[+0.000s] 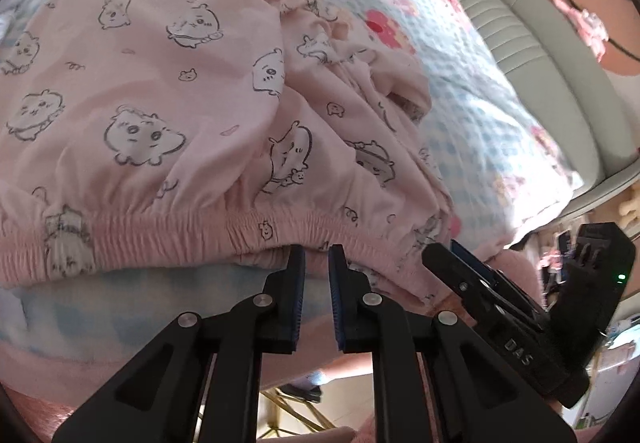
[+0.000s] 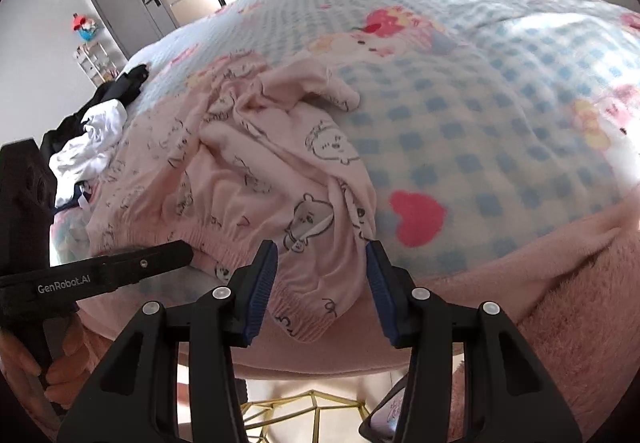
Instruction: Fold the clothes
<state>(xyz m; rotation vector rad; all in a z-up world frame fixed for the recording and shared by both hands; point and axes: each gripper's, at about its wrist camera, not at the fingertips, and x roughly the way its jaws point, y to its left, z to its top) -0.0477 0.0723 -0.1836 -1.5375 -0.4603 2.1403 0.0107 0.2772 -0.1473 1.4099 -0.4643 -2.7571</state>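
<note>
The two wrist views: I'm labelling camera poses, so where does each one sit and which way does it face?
Left wrist: on the left gripper, angled down at the pink pajama pants' waistband; right gripper alongside.
Right wrist: on the right gripper, angled down at the waistband's corner; left gripper and a hand show.
Shared: pants, checked blanket, both grippers.

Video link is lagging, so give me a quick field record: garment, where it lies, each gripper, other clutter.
garment: pink printed pyjama piece, spread out, elastic waistband at the near edge, its right side bunched
surface: blue checked blanket on a bed
left gripper: jaws nearly closed, tips at the waistband; grip on the fabric not clear
right gripper: jaws apart, either side of the garment's near right corner, not pressing on it
other clutter: black and white clothes at the bed's far left
</note>
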